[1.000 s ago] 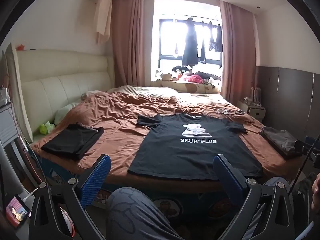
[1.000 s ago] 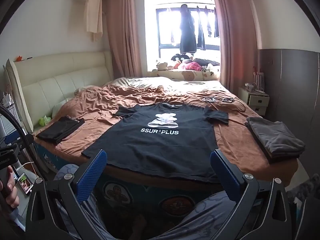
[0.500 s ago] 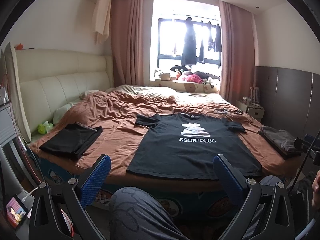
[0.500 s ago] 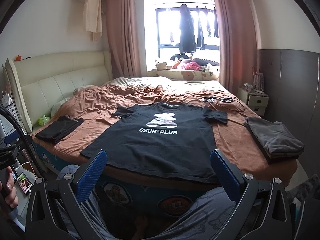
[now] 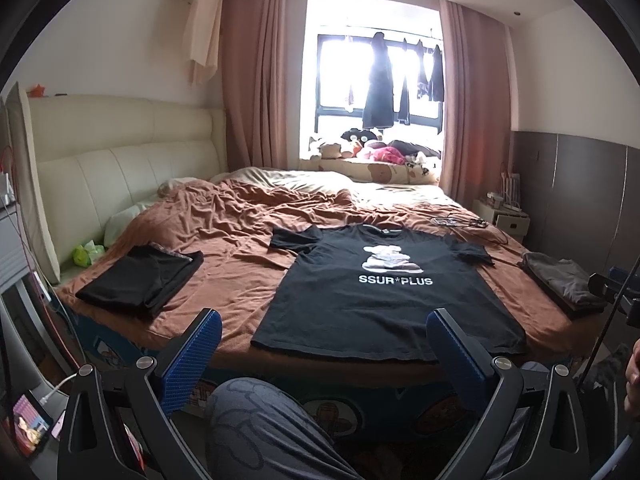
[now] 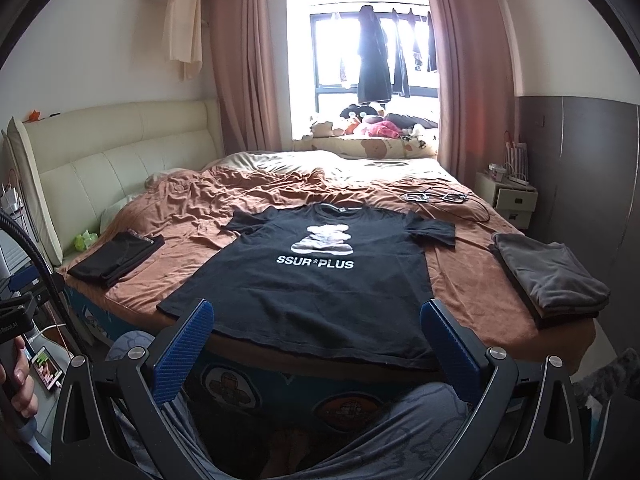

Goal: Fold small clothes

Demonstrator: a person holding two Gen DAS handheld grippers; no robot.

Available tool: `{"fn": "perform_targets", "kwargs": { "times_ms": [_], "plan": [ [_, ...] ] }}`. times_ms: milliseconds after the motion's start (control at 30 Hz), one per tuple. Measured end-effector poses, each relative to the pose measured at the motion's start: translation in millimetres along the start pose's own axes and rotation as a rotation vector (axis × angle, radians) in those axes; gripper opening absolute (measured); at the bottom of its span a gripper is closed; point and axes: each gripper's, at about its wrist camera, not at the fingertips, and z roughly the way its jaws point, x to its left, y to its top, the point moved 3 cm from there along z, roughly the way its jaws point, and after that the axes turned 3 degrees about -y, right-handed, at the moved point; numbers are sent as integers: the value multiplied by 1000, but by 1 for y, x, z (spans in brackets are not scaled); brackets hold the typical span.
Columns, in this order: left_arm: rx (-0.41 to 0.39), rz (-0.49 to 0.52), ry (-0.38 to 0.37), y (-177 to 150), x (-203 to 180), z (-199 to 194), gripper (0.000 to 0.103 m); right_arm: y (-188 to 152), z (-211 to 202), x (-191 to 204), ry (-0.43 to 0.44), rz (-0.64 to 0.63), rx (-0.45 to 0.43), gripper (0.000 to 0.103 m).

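A black T-shirt (image 5: 384, 300) with a white bear print and "SSUR*PLUS" lies flat, front up, on the brown bedspread, hem at the near bed edge; it also shows in the right wrist view (image 6: 320, 280). My left gripper (image 5: 324, 320) is open and empty, held back from the bed above the person's knee, in front of the shirt's hem. My right gripper (image 6: 318, 312) is open and empty, also short of the hem.
A folded black garment (image 5: 144, 280) lies at the bed's left; it also shows in the right wrist view (image 6: 116, 258). A folded grey stack (image 6: 552, 276) lies at the right edge. Cables (image 6: 436, 197) lie beyond the shirt. A nightstand (image 6: 506, 196) stands at the far right.
Both views have drifted slightly back and down from the bed. The shirt has not moved and both grippers stay open.
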Motion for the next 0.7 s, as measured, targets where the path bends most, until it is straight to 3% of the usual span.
{"fn": "perform_targets", "kwargs": {
  "times_ms": [100,700],
  "plan": [
    [0,-6,1,2,3,4,103,-2,9,-1,12,25,76,103],
    [42,-17,35,27,44,69,103,30,83,-1,41,137,80,103]
  ]
}}
